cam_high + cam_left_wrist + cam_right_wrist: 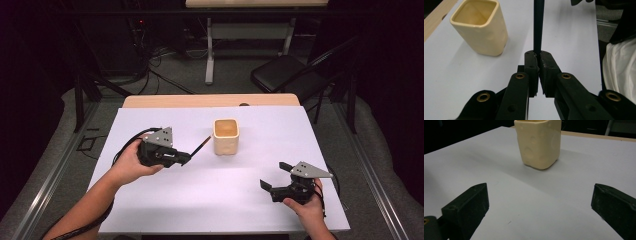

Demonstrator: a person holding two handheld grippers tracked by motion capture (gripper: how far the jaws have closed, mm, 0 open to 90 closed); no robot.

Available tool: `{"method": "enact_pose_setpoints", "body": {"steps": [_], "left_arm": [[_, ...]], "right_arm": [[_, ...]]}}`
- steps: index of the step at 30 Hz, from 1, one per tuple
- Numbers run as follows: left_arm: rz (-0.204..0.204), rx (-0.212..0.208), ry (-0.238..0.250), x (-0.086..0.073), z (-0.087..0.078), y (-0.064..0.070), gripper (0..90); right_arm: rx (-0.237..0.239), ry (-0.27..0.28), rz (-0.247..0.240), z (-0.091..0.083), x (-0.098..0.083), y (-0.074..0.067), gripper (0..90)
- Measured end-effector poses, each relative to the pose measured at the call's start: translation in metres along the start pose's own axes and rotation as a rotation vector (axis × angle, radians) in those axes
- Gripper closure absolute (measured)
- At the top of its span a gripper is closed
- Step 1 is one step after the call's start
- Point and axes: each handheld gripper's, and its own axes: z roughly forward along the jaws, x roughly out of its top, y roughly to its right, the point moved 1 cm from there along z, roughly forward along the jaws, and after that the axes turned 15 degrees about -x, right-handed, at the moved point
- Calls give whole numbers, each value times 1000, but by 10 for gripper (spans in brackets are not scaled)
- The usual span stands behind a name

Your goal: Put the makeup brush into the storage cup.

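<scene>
Left gripper [186,158] clenched on a dark pencil [201,146] near one end, tip aimed toward the cream square cup [226,136] at mid-desk, just short of it. Light, stiff, thin; likely to pivot in the pads, so best gripped nearer the middle. Right gripper [272,176] released, empty, near the desk's [150,210] right front corner. Plenty of bare white surface around the cup; far wooden edge close behind.

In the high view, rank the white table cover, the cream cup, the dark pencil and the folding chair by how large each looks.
1. White table cover, by far the largest.
2. Folding chair; it stands farther back, so it looks smaller than it is.
3. Cream cup.
4. Dark pencil, a thin stick held in the left gripper.
</scene>
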Motion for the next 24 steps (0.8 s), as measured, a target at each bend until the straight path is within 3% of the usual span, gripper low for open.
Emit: {"method": "enact_pose_setpoints", "body": {"steps": [9, 24], "left_arm": [[6, 7, 98, -1, 7, 4, 847], [-13, 6, 204, -9, 16, 5, 848]], "right_arm": [[3, 2, 4, 0, 0, 0, 10], [-31, -8, 27, 3, 0, -1, 5]]}}
